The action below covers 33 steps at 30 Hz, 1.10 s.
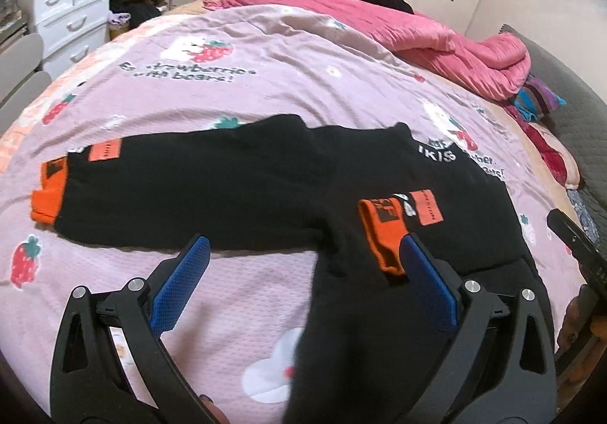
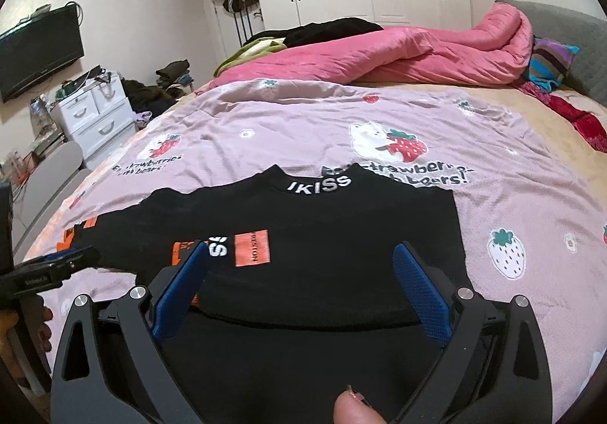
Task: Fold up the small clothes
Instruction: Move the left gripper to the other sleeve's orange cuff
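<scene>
A small black sweatshirt [image 1: 235, 189] with orange cuffs and white collar lettering lies flat on the pink strawberry bedsheet [image 1: 227, 90]. One sleeve is folded across the body, its orange cuff [image 1: 383, 234] beside my left gripper's right finger. The other sleeve stretches left, ending in an orange cuff [image 1: 47, 192]. My left gripper [image 1: 303, 253] is open and empty over the lower hem. In the right wrist view the sweatshirt [image 2: 341, 234] lies ahead, and my right gripper [image 2: 301, 261] is open and empty over its lower edge. The left gripper [image 2: 45, 268] shows at the far left.
A pink quilt [image 2: 398, 52] is bunched along the far side of the bed, with dark clothes [image 2: 326, 29] behind it. A striped cloth [image 2: 550, 60] lies at the grey headboard. White drawers [image 2: 95, 113] and a wall TV [image 2: 38, 52] stand on the left.
</scene>
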Tool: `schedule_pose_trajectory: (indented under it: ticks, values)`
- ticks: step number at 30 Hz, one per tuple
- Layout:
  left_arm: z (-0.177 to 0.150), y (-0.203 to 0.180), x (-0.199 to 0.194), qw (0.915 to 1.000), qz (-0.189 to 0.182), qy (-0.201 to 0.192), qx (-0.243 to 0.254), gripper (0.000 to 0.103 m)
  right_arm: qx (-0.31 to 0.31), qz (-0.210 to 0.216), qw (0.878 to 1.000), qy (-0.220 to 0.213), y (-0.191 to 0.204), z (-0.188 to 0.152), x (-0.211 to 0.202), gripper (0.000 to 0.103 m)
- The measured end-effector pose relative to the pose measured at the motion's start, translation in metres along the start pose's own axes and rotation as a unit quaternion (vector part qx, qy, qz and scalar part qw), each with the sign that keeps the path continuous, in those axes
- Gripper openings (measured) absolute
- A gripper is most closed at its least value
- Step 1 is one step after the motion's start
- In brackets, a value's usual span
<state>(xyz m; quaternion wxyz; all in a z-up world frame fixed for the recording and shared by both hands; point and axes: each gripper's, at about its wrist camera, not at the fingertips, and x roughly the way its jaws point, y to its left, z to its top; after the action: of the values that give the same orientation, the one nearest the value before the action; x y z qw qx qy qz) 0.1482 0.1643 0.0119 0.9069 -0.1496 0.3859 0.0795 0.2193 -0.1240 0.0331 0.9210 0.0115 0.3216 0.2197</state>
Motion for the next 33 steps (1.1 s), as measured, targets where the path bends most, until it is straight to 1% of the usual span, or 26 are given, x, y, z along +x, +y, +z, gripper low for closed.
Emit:
schedule_pose_trajectory:
  ticks: [7, 12, 15, 24, 33]
  values:
    - [-0.002, 0.032, -0.008, 0.9995, 0.019, -0.009, -0.024, 0.094, -0.022, 0.016, 1.000, 0.004, 0.024, -0.002, 0.006, 0.097]
    - [-0.006, 0.063, -0.009, 0.9980, 0.042, -0.010, -0.047, 0.094, -0.039, 0.024, 0.999, 0.010, 0.043, -0.004, 0.014, 0.097]
    - [-0.008, 0.080, -0.010, 0.9968, 0.046, -0.006, -0.065, 0.094, -0.047, 0.033, 0.998, 0.012, 0.056, -0.006, 0.018, 0.097]
    - [-0.010, 0.113, -0.018, 0.9937, 0.058, -0.012, -0.095, 0.094, -0.070, 0.056, 0.996, 0.016, 0.086, -0.009, 0.022, 0.097]
    - [-0.010, 0.148, -0.020, 0.9877, 0.065, -0.010, -0.142, 0.094, -0.085, 0.081, 0.993, 0.025, 0.111, -0.014, 0.026, 0.097]
